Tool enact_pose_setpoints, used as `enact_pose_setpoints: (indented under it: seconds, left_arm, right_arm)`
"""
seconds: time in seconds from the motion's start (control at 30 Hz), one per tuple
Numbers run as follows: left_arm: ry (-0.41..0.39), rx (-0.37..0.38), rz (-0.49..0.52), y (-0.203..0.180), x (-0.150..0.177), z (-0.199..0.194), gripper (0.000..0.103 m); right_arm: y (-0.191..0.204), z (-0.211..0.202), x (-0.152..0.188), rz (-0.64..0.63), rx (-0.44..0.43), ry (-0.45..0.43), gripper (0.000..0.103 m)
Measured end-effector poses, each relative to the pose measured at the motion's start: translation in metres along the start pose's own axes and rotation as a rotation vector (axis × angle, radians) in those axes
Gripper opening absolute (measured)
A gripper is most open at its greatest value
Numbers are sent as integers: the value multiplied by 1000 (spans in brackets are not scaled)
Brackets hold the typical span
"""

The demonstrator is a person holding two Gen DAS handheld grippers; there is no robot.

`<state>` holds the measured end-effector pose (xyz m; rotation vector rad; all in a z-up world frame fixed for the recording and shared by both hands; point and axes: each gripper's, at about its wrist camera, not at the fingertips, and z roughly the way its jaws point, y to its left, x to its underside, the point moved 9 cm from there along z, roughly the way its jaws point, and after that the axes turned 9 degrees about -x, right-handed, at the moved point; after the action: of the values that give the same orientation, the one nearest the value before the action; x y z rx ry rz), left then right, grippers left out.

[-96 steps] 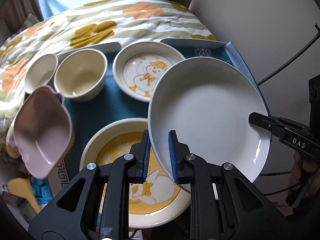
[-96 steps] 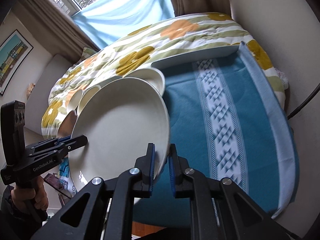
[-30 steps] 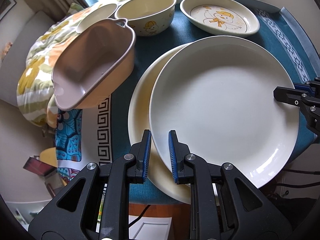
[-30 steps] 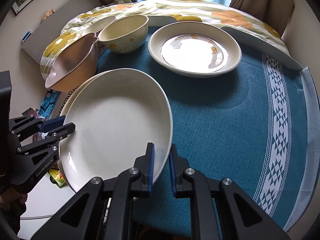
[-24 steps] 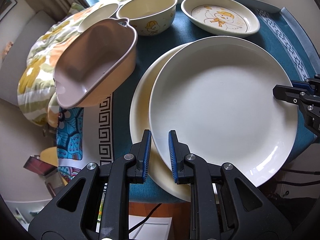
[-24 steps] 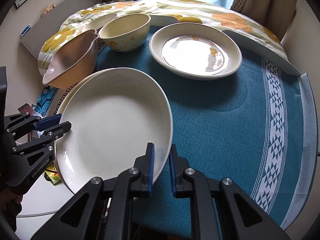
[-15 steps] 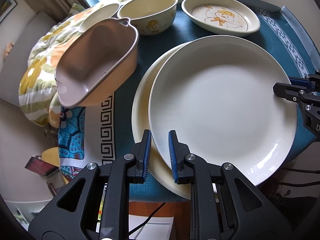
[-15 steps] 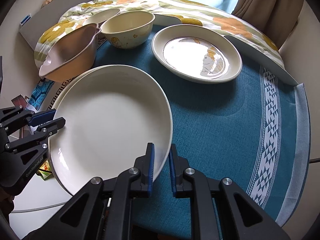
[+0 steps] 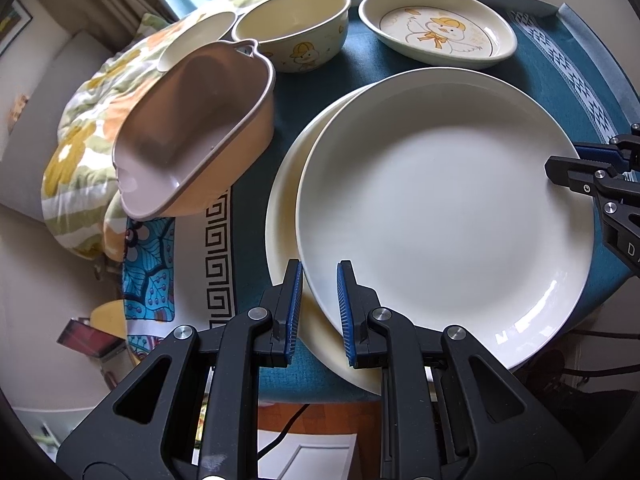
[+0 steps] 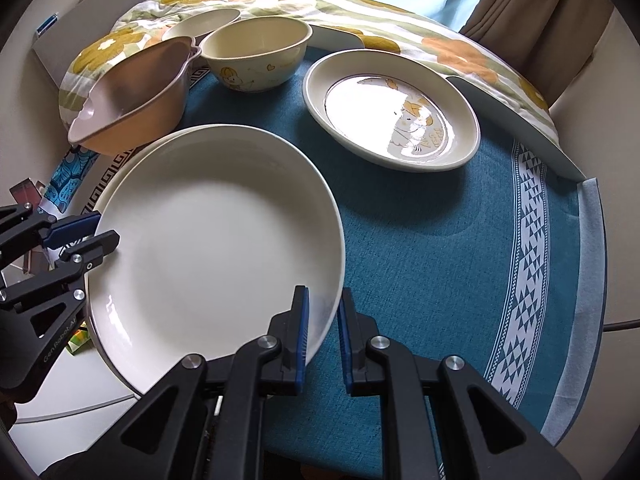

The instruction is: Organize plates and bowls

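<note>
A large plain white plate (image 9: 440, 208) lies on a cream plate (image 9: 284, 216) at the near edge of the teal tablecloth. My left gripper (image 9: 318, 312) straddles its near rim, jaws slightly parted. My right gripper (image 10: 322, 330) straddles the opposite rim (image 10: 332, 280), jaws also slightly parted. The white plate also shows in the right wrist view (image 10: 212, 240). Each gripper appears in the other's view, the right one (image 9: 592, 168) and the left one (image 10: 68, 240).
A pink heart-shaped dish (image 9: 192, 128) sits to the left. A duck-print bowl (image 9: 296, 28), a small white bowl (image 9: 196, 36) and a duck-print plate (image 9: 436, 28) stand behind. A floral cloth (image 10: 360, 12) lies at the back. The table edge is close below the plates.
The white plate came down flat from its earlier tilt onto the cream plate. Both grippers' jaws have loosened a little around its rim.
</note>
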<state>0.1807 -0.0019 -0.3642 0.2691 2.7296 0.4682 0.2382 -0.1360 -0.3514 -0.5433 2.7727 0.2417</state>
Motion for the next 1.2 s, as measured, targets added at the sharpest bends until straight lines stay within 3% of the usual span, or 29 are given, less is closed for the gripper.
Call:
enact_pose_setpoints:
  seconds: [0.7, 0.83, 1.2]
  left_arm:
    - [-5, -23, 7, 3, -1, -2, 15]
    - [-9, -56, 14, 5, 0, -3, 16]
    - [-21, -12, -13, 9, -4, -12, 15]
  right_arm:
    - [3, 3, -4, -7, 86, 55, 13]
    - [6, 1, -6, -29, 126, 66, 13]
    - [13, -11, -14, -12, 82, 27, 13]
